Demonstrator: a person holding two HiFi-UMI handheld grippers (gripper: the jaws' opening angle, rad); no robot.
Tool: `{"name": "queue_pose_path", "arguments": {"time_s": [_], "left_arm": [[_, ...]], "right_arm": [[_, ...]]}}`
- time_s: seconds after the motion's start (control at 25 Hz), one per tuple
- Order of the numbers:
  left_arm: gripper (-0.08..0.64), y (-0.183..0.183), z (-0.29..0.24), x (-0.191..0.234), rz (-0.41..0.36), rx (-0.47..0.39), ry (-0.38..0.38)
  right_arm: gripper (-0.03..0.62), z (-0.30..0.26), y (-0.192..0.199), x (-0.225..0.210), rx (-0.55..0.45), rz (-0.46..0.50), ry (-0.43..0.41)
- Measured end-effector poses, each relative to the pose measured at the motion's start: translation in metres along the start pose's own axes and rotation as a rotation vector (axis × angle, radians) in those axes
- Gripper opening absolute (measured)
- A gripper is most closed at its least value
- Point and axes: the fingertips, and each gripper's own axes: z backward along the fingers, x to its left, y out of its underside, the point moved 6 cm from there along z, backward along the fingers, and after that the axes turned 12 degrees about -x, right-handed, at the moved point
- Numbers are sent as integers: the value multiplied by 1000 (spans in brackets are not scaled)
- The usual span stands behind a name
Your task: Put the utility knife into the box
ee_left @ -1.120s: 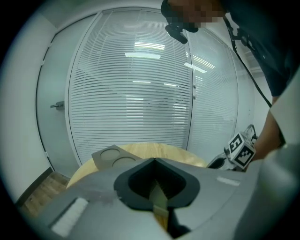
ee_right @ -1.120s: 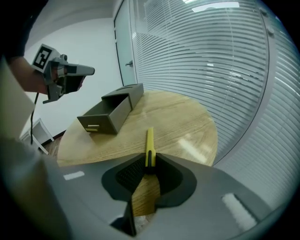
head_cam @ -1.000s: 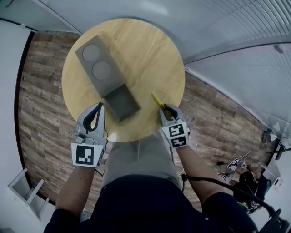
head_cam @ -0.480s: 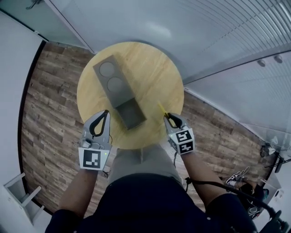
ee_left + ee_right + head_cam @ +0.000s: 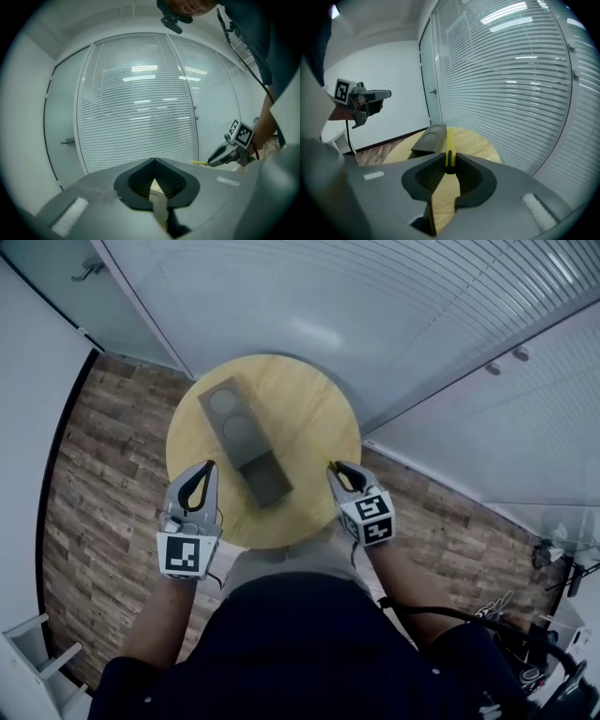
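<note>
Jaws, right gripper (image 5: 450,161): pinched at the very tips on the utility knife (image 5: 450,143). The knife is seen as a thin yellow strip projecting straight ahead along the jaw line, held clear of the table (image 5: 480,143).

Jaws, left gripper (image 5: 153,161): pressed together at the tips, nothing between them. It is positioned over the table's near left edge.

Item sought: box (image 5: 427,138), grey and long, laid on the table ahead and slightly left of the knife's tip, near it but apart. Its long axis is judged roughly parallel to the knife's.

Head view: the box is shown running from far left to near right. Its open compartment (image 5: 265,479) is at the near end, between the two grippers.

Judgement: the right gripper is the loaded one, so a shift leftward and a little forward is called for to bring the knife over the open end. Little turning is expected.
</note>
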Motion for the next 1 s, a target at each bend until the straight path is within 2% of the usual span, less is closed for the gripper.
{"name": "queue_pose_path", "arguments": {"time_s": [0.2, 0.28, 0.56, 0.88, 1.0], "left_arm": [[2, -22, 2, 7, -2, -28, -26], [2, -23, 6, 10, -24, -30, -25], [3, -25, 28, 15, -20, -15, -93], [3, -23, 51, 24, 29, -8, -188], [3, -25, 62, 23, 27, -1, -231]], "right_arm": [[74, 10, -20, -6, -46, 3, 8], [74, 10, -22, -7, -56, 2, 10], [74, 7, -30, -2, -67, 16, -16], [74, -18, -32, 26, -65, 47, -110], [74, -29, -31, 32, -59, 54, -157]]}}
